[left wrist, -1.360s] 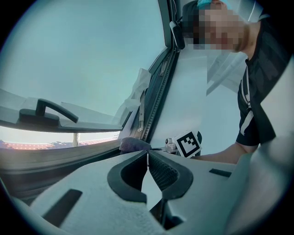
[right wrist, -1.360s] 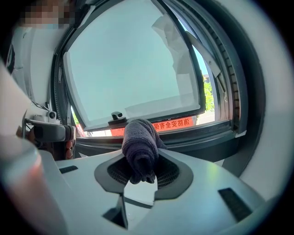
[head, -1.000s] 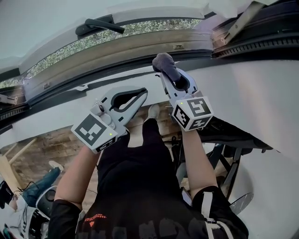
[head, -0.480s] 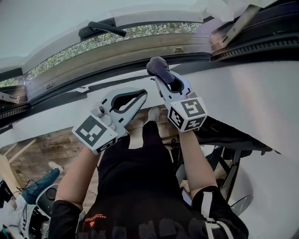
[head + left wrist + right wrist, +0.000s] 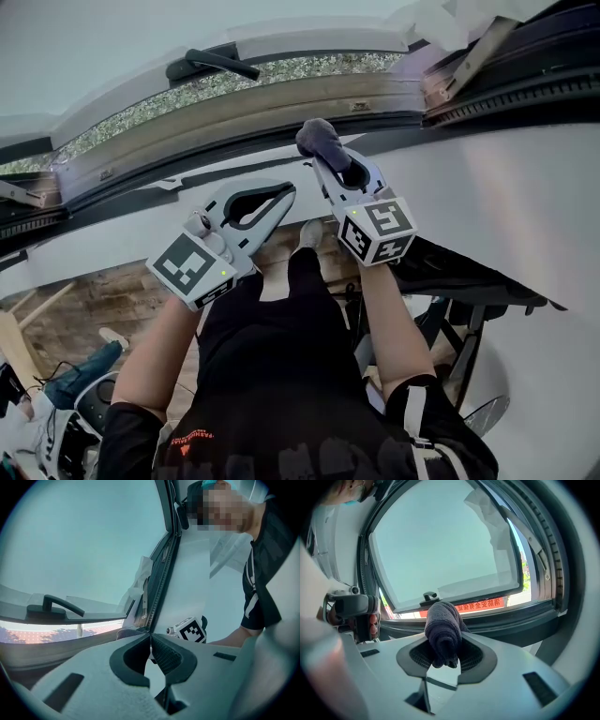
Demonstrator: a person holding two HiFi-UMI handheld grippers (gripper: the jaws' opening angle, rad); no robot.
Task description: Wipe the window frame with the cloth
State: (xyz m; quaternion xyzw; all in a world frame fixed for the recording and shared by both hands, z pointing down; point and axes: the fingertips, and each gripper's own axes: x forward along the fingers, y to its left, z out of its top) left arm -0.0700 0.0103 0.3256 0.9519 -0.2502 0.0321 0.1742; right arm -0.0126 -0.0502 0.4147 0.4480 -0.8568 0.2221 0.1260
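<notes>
Cloth (image 5: 443,620) — soft, nubby terry; right tool (image 5: 445,643) — matt plastic.

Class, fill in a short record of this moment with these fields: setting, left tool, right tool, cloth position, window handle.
setting: a person faces a window frame with its sash open
left tool: shut, holding nothing, below the frame
right tool: shut on a dark rolled cloth
cloth position: its free end is at the frame's lower edge; contact cannot be told
window handle: on the sash, apart from both tools
</notes>
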